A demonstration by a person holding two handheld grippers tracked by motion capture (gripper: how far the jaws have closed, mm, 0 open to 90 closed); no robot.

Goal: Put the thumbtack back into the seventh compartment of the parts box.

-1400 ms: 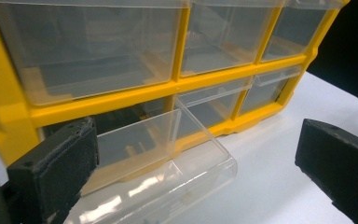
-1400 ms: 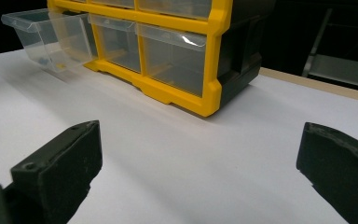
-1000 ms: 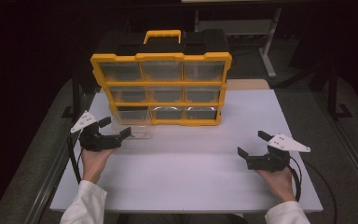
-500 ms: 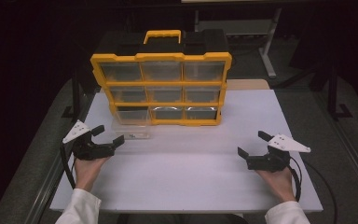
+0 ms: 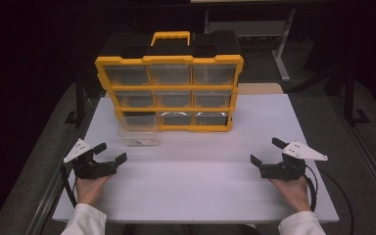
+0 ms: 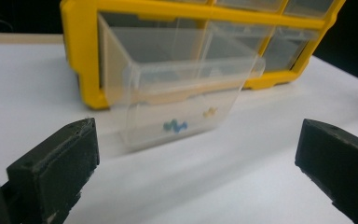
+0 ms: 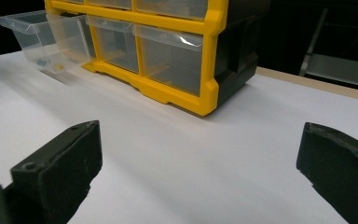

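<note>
Since earlier: left hand-held gripper [image 5: 108, 155] backs off clear drawer [image 5: 138, 129], now near left edge of surface [image 5: 196, 196], jaws wide, holding nothing. Right hand-held gripper [image 5: 267, 153] same, near right edge. Drawer sticks out of yellow box [image 5: 169, 88], bottom left slot. Pull looks done.

No readable text, label, brand, number or sign on anything.
</note>
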